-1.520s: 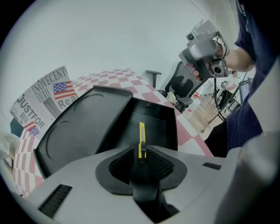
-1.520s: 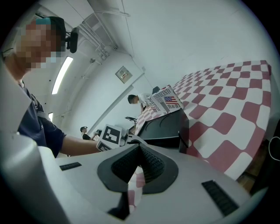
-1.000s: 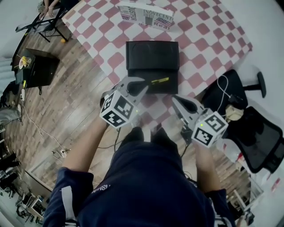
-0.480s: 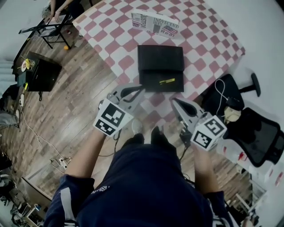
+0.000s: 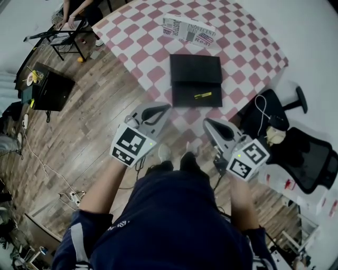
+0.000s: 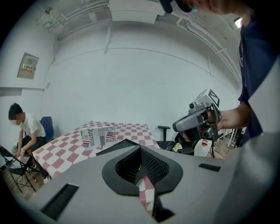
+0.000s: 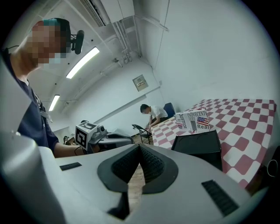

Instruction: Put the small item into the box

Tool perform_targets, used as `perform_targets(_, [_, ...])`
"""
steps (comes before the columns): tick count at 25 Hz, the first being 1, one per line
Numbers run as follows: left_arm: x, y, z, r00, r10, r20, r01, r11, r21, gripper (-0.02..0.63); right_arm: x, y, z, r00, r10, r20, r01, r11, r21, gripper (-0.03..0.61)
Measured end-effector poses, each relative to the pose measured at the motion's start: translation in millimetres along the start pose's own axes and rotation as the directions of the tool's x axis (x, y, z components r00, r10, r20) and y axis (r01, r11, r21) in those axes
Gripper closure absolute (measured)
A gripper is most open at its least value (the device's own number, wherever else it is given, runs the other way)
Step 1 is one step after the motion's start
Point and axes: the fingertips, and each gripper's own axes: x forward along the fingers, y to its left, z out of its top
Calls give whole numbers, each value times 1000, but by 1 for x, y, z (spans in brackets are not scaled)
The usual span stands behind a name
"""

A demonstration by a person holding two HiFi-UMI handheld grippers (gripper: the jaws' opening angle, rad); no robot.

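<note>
- Left tongs (image 5: 167, 106): closed, pads together, nothing between them. Held up over the wooden floor (image 5: 90, 121), short of the tabletop (image 5: 148, 47).
- Right tongs (image 5: 207, 123): also closed and empty. Held level with the left pair, the two well apart, both pointing toward the tabletop.
- Tabletop is covered in a red-and-white checked cloth.
- Black box (image 5: 196, 74) sits near the tabletop's near edge, ahead of both tongs.
- Small yellow item (image 5: 203, 95) lies on the near half of the black box. Cannot tell whether that half is the lid flap or the inside.
- Printed carton (image 5: 190, 30) stands beyond the black box, apart from it.
- Black office chair (image 5: 306, 158) stands on the floor to the right of the tabletop.
- A second person (image 5: 74, 10) bends over a folding stand at the far left corner.
</note>
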Motion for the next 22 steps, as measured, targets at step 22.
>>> perform_targets(22, [-5,-15,-2,1000,5,14,-5,999,-32,583,3,8,0,1000,26,-11,-27,1000,-14,565])
